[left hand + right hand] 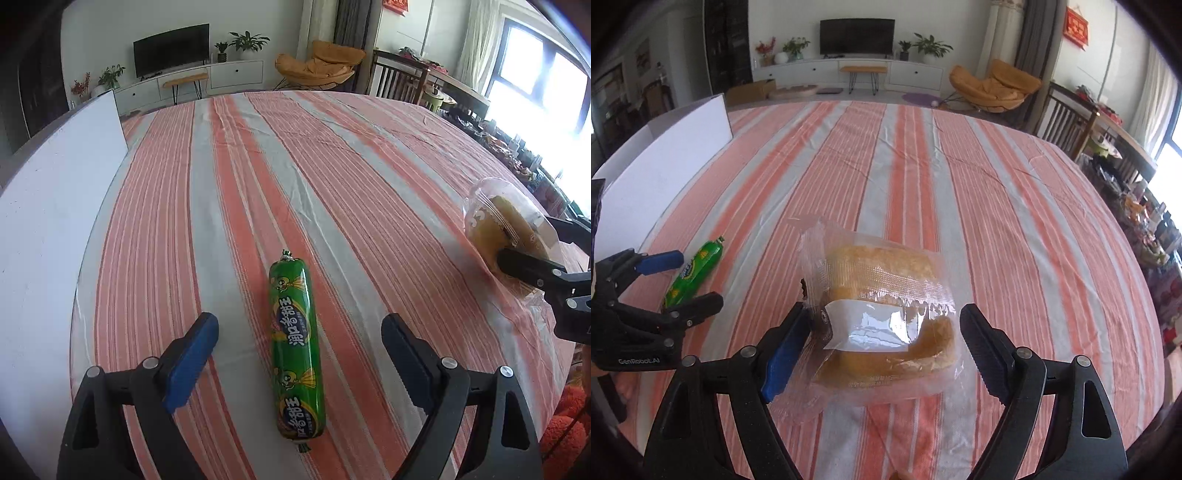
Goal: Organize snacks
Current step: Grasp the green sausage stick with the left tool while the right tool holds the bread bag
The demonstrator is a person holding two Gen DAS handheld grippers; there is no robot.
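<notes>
Left gripper (299, 332): jaws spread wide, straddling a green plastic-wrapped sausage stick (296, 350) that lies lengthwise on the orange-and-grey striped tablecloth (258, 177), touching neither finger. At 3 o'clock, the right gripper (886, 332), jaws parted, brackets a clear plastic pouch holding yellow sponge cake (882, 317); its blue-padded finger (786, 350) meets the pouch edge. White open cardboard box (665, 162) at 10 o'clock; contents unseen.

Daylight floods in from the window (546, 74) at far right, blown out to white glare. The striped tablecloth (332, 184) is evenly bright, shadows soft. Fisheye bending curves the edges, corners black; detail stays fairly sharp.
</notes>
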